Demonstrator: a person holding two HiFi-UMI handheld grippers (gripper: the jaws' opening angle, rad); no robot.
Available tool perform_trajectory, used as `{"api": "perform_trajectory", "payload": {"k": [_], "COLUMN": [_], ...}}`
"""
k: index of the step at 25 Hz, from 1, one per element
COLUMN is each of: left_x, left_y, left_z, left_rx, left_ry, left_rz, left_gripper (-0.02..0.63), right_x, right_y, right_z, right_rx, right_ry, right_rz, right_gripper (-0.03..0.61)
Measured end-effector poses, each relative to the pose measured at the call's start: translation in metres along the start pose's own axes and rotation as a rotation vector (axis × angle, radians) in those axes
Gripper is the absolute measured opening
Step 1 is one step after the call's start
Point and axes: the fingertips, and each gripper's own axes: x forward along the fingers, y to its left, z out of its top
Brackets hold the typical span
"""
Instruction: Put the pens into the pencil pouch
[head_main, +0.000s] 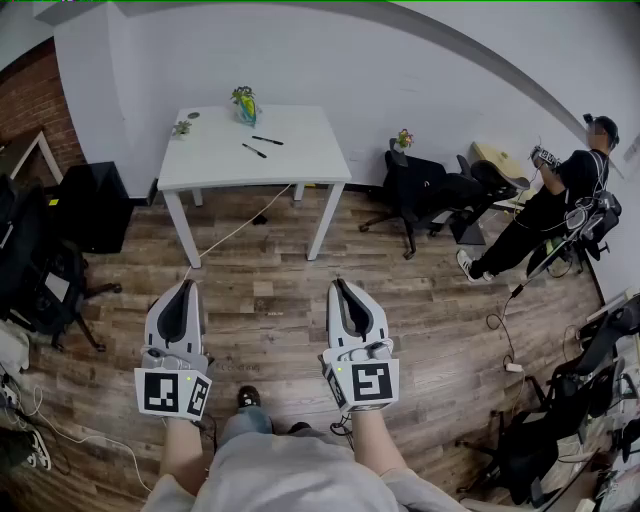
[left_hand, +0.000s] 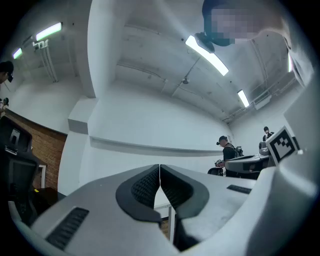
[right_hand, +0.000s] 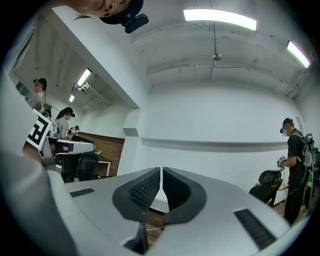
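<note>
Across the room stands a white table (head_main: 300, 165). Two dark pens (head_main: 267, 140) (head_main: 254, 150) lie side by side near its middle. A colourful pouch (head_main: 244, 105) stands upright at the table's back edge. My left gripper (head_main: 187, 285) (left_hand: 159, 167) and right gripper (head_main: 337, 283) (right_hand: 161, 170) are held side by side over the wooden floor, well short of the table. Both are shut, pads together, with nothing between them. Each gripper view looks at the white wall; the table's edge shows just below the jaws.
A small plant-like item (head_main: 181, 127) sits on the table's left corner. A white cable (head_main: 235, 230) runs from under the table across the floor. Black office chairs (head_main: 420, 185) and a standing person (head_main: 560, 200) are to the right. A black cabinet (head_main: 85, 205) is at left.
</note>
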Motion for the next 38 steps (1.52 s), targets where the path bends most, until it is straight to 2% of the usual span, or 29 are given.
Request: {"api": "perform_trajectory", "payload": {"k": [10,16,21,29,38], "left_x": [0.001,0.008,0.022,0.059,0.089], "left_y": [-0.011,-0.004,0.011,0.048,0.09], "left_z": [0.004,0.001,0.0,0.002,-0.01], "left_rx": [0.023,0.017,0.019,0.027,0.019], "left_ry": [-0.012,-0.016,-0.018,-0.051,-0.037], "left_rz": [-0.013,-0.018,-0.024,-0.055,-0.093], "left_gripper": [0.026,0.026,0.026,0.027,0.027], "right_x": [-0.007,0.003,0.021,0.069,0.117], "right_y": [-0.001,-0.001,0.001,0.005,0.026], "right_z": [0.001,-0.002,0.0,0.005,0.0], "right_rx": [0.006,0.012,0.004,0.062,0.037], "right_ry": [0.004,0.0,-0.009,-0.052,-0.037], "right_rz": [0.003,-0.013,-0.019,-0.018,-0.03], "right_gripper": [0.037,0.037,0.037,0.037,0.037]}}
